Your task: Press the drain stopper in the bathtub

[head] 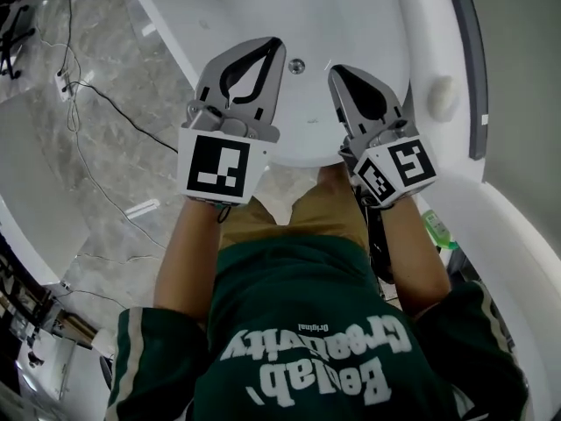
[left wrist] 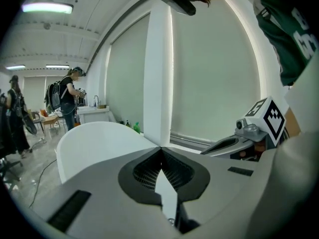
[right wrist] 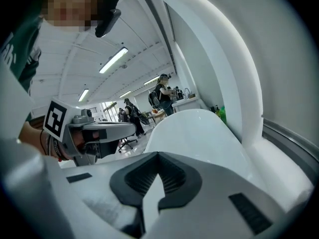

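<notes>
A grey, veined stone floor (head: 96, 174) fills the left of the head view, with a thin black cable (head: 112, 103) trailing across it. Next comes the smooth, glossy white bathtub (head: 228, 7), its curved rim running diagonally.

The left tool (head: 277, 46) hangs over the tub floor. It has matte grey, wedge-shaped jaws with ribbed black pads, and a cube with a black-and-white square marker at the back. Its own view shows the jaw tips meeting, with only a narrow teardrop gap behind them and nothing held.

Just right of its tips lies the drain stopper (head: 297, 66), a small round metal disc set in the tub floor. It sits between the two tools, uncovered and touched by neither.

The right tool (head: 337, 74) is built the same way. Its tips are also pressed together and empty, pointing toward the stopper from the other side.

Further right, a rounded white knob (head: 441, 96) sits on the broad tub ledge. A green bottle (head: 436, 228) shows below it, beside the person's forearm.
</notes>
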Demonstrator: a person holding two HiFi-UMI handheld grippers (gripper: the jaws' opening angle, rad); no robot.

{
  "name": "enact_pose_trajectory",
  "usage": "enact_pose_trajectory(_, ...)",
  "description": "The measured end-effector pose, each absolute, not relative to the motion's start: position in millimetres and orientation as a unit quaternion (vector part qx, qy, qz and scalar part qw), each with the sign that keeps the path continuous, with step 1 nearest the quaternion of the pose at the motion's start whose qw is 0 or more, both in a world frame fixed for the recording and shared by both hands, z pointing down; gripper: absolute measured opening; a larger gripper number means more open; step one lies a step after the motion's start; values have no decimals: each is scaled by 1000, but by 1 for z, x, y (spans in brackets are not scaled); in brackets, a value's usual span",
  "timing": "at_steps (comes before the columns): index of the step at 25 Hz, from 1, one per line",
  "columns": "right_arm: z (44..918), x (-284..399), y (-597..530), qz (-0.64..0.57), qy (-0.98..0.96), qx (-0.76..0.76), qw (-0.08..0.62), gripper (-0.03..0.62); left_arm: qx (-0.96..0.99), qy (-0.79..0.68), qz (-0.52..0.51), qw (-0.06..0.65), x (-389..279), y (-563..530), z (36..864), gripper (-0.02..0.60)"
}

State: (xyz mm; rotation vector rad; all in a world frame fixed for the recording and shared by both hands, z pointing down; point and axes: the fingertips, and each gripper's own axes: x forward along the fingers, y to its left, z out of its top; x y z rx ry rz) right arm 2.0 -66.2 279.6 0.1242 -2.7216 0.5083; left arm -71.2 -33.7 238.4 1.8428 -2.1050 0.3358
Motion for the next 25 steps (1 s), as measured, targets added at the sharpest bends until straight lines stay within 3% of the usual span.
enact_pose_trajectory(10, 394, -9, -54, 171, -948, 34, 266, 9, 625, -752, 119, 170, -87, -16, 320, 5)
enact_pose_trajectory(19, 511, 0, -60, 142, -929, 34, 339, 9, 622, -743, 105, 225, -89, -16, 419, 5)
enact_pose_trajectory(25, 573, -5, -63, 151, -922, 25, 356, 9, 629, -732, 112, 237, -87, -26, 475, 5)
